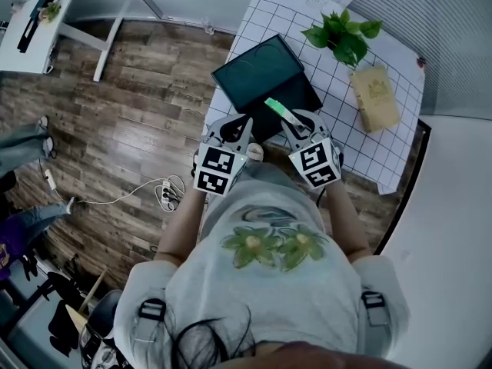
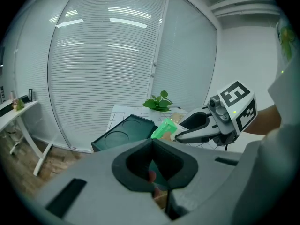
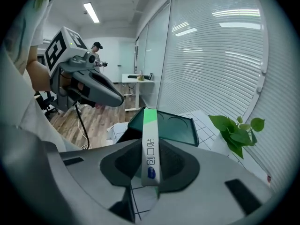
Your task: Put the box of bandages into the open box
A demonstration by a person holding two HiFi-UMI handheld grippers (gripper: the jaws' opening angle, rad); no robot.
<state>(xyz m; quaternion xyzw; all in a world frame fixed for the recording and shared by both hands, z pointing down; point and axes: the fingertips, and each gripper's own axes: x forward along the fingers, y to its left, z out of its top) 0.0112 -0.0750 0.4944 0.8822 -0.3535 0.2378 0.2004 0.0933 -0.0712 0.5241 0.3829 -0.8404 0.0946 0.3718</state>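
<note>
The box of bandages (image 1: 280,111) is a slim green and white carton, and my right gripper (image 1: 298,123) is shut on it. It sticks out forward between the jaws (image 3: 150,123), above the table's near edge. Just beyond it lies the open box (image 1: 265,83), dark green, with its lid (image 3: 174,127) raised toward me. My left gripper (image 1: 231,131) hovers to the left of the open box, jaws together with nothing in them. In the left gripper view, the right gripper (image 2: 183,131) carries the green carton (image 2: 164,129) beside the dark box (image 2: 123,137).
A white gridded table (image 1: 338,121) bears a potted green plant (image 1: 342,35) and a tan packet (image 1: 375,97) at its far right. Wooden floor with a white power strip and cable (image 1: 165,194) lies to the left. A white desk (image 1: 46,29) stands far left.
</note>
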